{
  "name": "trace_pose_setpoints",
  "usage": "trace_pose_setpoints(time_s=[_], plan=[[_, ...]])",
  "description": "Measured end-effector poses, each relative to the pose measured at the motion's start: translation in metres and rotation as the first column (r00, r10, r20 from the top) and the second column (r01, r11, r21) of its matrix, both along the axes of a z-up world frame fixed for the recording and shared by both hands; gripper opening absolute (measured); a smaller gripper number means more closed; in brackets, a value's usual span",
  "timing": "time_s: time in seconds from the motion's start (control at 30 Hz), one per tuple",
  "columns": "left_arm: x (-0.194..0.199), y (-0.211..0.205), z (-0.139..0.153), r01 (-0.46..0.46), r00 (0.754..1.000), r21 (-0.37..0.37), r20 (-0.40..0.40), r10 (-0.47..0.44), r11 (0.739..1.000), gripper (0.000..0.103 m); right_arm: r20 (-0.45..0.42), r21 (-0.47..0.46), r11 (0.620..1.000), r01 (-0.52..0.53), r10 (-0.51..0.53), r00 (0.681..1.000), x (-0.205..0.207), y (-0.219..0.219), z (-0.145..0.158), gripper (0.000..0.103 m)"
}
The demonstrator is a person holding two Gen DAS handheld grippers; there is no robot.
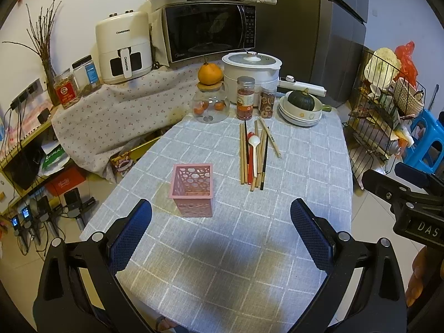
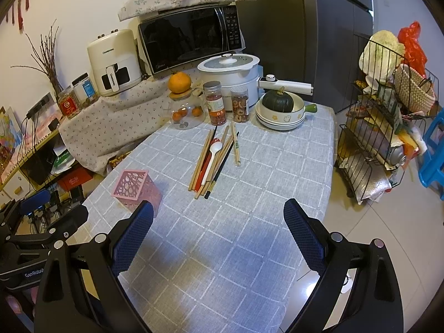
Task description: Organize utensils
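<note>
The left gripper (image 1: 221, 211) hangs above the near end of the worktop (image 1: 305, 149), its blue fingers (image 1: 130, 236) spread wide apart with nothing between them. Just beyond its left finger, at about 11 o'clock, the pink perforated holder (image 1: 193, 188) stands upright on the grey checked cloth. Further in, at about 12 o'clock, the utensils lie in a loose bundle: wooden chopsticks (image 1: 242, 155), a white spoon (image 1: 254, 149) resting over a red one, and a black chopstick (image 1: 265, 161), all pointing roughly toward the far end. One pale chopstick (image 1: 270, 138) lies angled off toward 1 o'clock. The bundle sits near the holder but apart from it. The right gripper (image 2: 218, 211) hovers over the near right part of the worktop, jaws likewise wide apart and holding nothing; from its camera the holder (image 2: 136, 188) sits at 10 o'clock, partly behind its left finger, and the bundle (image 2: 213, 161) at 12 o'clock
</note>
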State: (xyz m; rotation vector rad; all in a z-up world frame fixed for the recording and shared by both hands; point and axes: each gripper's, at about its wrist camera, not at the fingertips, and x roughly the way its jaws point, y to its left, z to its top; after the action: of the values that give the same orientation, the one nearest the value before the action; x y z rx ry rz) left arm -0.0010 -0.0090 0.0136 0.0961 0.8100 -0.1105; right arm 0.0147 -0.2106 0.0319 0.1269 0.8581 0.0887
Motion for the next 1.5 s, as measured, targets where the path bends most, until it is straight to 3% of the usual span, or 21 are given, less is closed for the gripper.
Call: trace_pose_setpoints(time_s=[1.07,1.33,1.43,1.5], plan=[[0.005,0.003,-0.001,0.003,1.000,-0.013,-0.015,-0.004,1.000,0.096,-0.023,-0.016,1.000,0.004,-0.005,1.000,0.011,0.001,-0.010,0.092],[0.102,0.005,-0.004,0.051,0.979,-0.125,-0.190,-0.074,0.991,0.096,-0.152,0.010,0.996,0.085,-0.082,0.985,0.054,-0.026,-0.047,0.092],[0.148,0.000,-0.024,0.031,0.950,-0.177,-0.302,-0.085,0.984,0.095,-0.183,0.020,0.995,0.095,-0.089,0.979,0.080,-0.030,-0.060,0.092],[0.174,-0.007,-0.042,0.009,0.926,-0.186,-0.370,-0.079,0.982,0.087,-0.220,0.078,0.992,0.095,-0.076,0.973,0.102,-0.035,-0.074,0.092]])
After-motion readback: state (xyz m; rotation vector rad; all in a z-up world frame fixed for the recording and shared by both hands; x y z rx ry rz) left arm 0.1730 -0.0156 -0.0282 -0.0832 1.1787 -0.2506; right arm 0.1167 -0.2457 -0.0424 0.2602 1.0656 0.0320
